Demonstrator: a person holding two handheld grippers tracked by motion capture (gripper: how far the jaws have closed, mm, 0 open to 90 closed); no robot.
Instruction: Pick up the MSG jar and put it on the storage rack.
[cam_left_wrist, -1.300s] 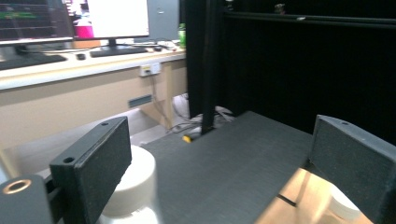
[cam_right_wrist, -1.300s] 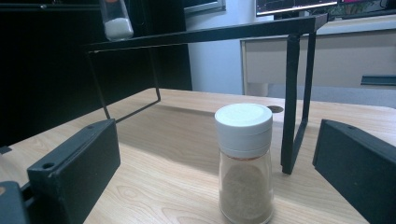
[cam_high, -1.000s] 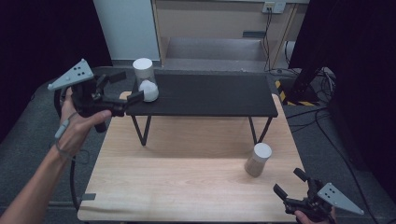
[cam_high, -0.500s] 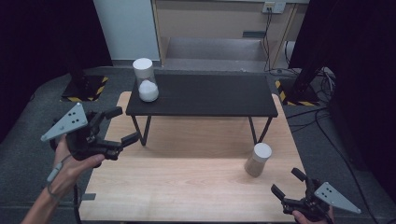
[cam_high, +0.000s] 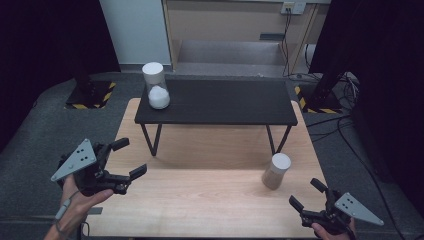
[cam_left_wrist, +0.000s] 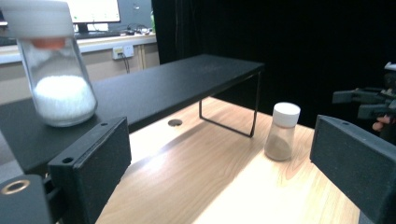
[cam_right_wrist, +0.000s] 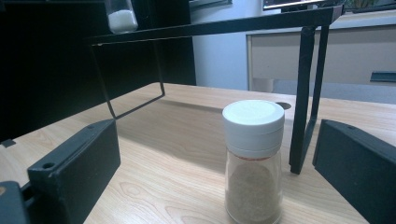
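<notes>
Since the right claw (cam_high: 309, 194) gapes empty beside the brown jar (cam_high: 276, 171) near the desk's right edge, center its jaws before squeezing; the left claw (cam_high: 131, 159) hangs open too.

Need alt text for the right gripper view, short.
A white-capped jar of brown powder stands upright on a wooden table, centred ahead of the right gripper, whose jaws are open. Behind it is a black shelf bearing a jar of white powder.

A: Each gripper is black with broad, flat, matte jaws; the left gripper (cam_high: 126, 159) carries a grey three-cornered plate.

B: The right gripper (cam_high: 307, 194) has one too, and screw holes mark the jaws.
</notes>
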